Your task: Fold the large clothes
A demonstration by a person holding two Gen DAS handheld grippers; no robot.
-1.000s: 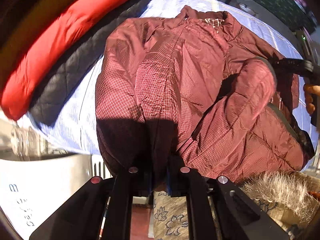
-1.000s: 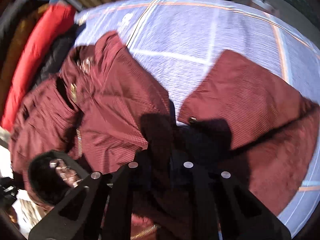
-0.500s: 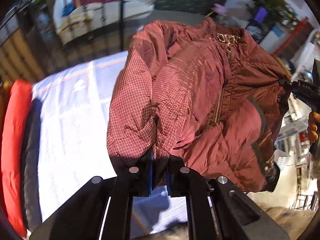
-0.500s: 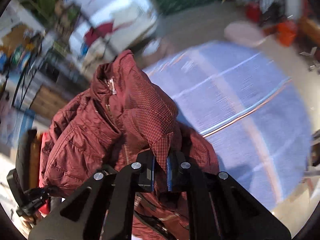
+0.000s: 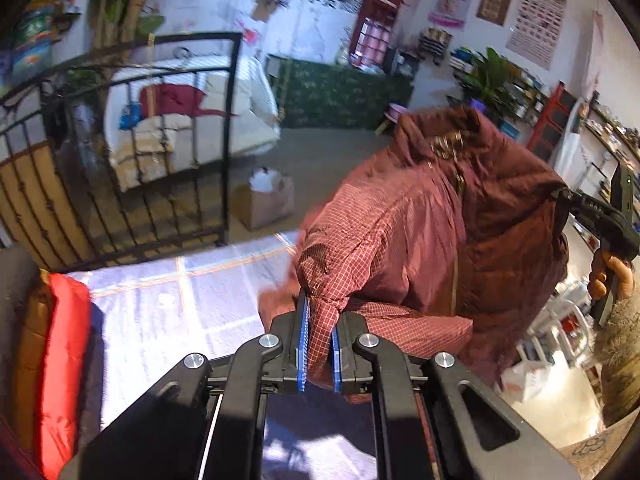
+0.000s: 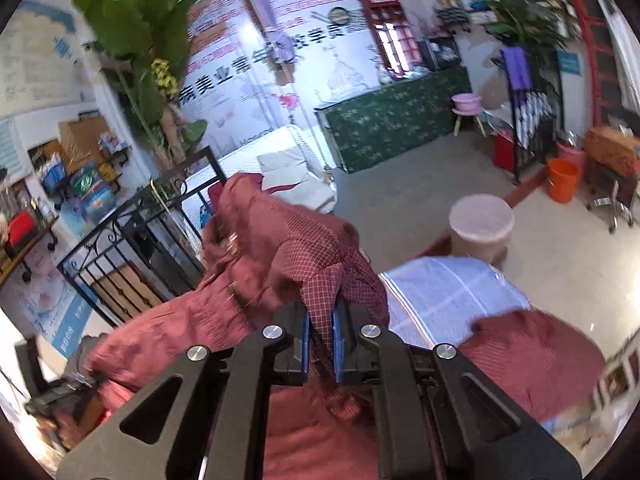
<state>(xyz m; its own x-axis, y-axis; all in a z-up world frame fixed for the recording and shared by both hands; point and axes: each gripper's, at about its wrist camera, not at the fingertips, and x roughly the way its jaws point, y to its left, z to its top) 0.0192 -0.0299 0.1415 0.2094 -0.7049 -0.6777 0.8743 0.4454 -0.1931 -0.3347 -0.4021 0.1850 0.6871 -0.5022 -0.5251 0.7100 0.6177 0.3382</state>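
Maroon quilted jacket (image 5: 440,240) pinched at two points, held off the bed

Left gripper (image 5: 319,344) and right gripper (image 6: 320,344) both clamped on checked lining, jacket hanging centre-right above the pale blue sheet (image 5: 168,312), probably so it opens flat for folding

Jacket (image 5: 460,248): maroon checked cloth, slight sheen. Bedsheet (image 5: 168,312): matt cloth. Railing (image 5: 120,184): black metal.
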